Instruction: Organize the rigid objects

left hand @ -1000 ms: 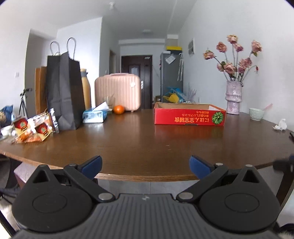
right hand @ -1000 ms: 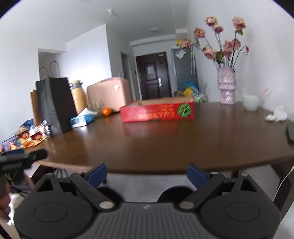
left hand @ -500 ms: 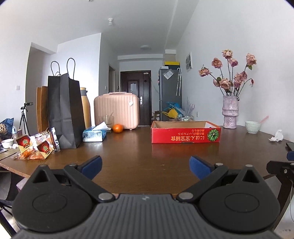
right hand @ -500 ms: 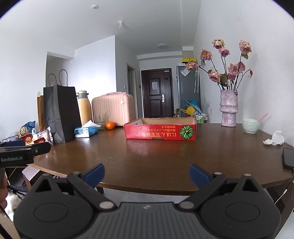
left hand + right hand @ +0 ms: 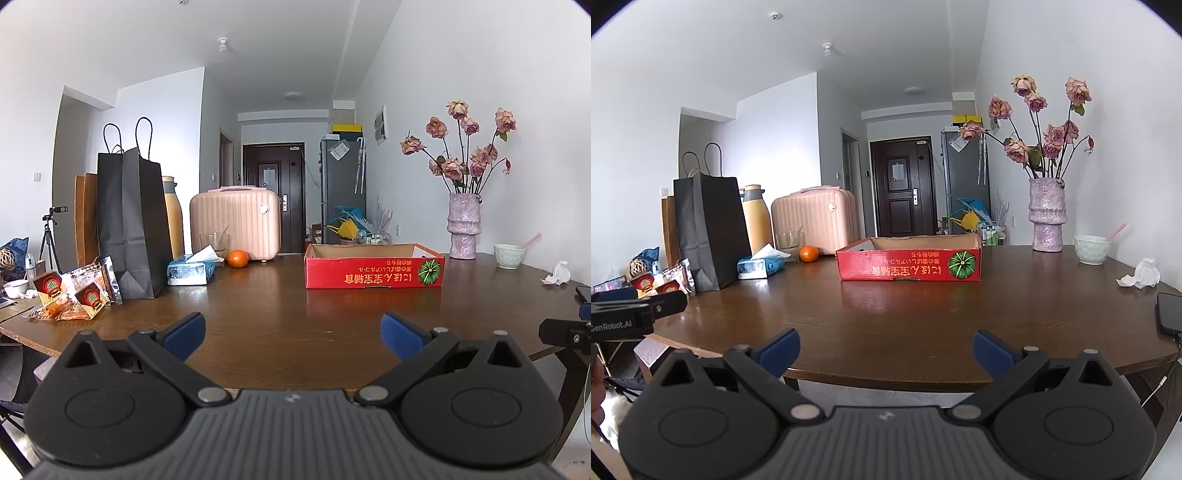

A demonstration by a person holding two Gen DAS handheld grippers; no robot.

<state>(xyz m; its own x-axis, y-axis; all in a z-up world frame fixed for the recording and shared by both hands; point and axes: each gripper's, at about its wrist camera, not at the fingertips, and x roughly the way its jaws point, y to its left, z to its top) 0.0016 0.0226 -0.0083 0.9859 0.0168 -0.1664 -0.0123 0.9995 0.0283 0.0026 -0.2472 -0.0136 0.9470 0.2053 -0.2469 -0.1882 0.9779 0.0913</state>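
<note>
Two grippers hover at the near edge of the brown tabletop [image 5: 295, 295], both with jaws spread wide apart and holding nothing. The left gripper [image 5: 291, 328] and the right gripper [image 5: 886, 347] face the red cardboard box [image 5: 373, 271], which sits open-topped well beyond the jaws, far across the tabletop and slightly right of centre in the left wrist view. To the far left stand a black paper bag [image 5: 129, 225], a tissue pack [image 5: 190, 271] and an orange [image 5: 237, 258]. On the far right are a vase of dried roses [image 5: 1046, 218], a pale bowl [image 5: 1091, 249], crumpled tissue [image 5: 1143, 275] and a phone [image 5: 1170, 312].
</note>
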